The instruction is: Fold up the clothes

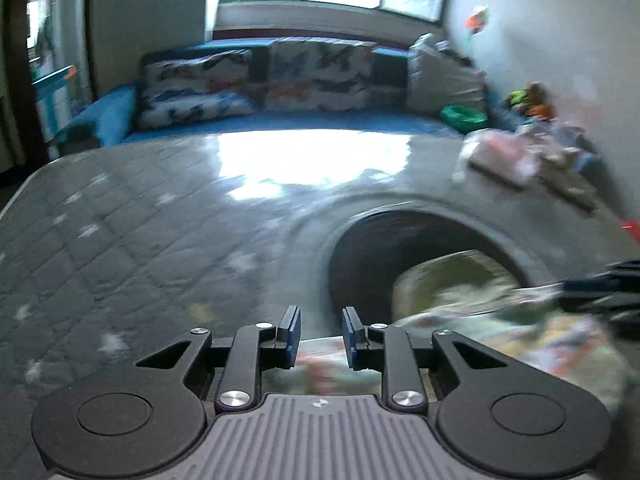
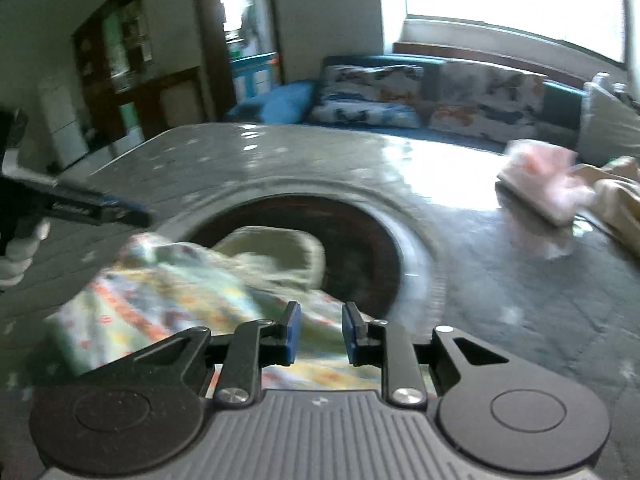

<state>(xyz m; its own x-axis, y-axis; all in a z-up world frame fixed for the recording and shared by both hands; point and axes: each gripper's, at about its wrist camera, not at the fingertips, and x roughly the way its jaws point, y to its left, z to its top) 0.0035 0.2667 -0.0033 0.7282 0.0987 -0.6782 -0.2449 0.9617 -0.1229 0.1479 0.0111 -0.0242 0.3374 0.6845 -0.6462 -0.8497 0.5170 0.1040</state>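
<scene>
A patterned garment [image 2: 160, 300] in pale green, orange and yellow lies crumpled on the grey quilted surface [image 1: 120, 240]. Its cream-green part [image 2: 276, 248] hangs over a round dark hollow [image 2: 360, 248]. My right gripper [image 2: 319, 334] hovers just above the garment, open by a narrow gap, and the pads press on nothing. My left gripper [image 1: 320, 334] is also open by a narrow gap at the garment's [image 1: 560, 344] left edge, with cloth showing beneath it. In the right wrist view one of the left gripper's fingers [image 2: 100, 208] shows at the left, above a white-gloved hand [image 2: 20, 248].
A folded pink pile [image 2: 536, 176] and a cream cloth [image 2: 616, 200] lie on the surface at the far right. Behind it stands a blue sofa with patterned cushions [image 1: 280, 76] under a bright window. Toys and a green bowl [image 1: 464, 116] sit by the right wall.
</scene>
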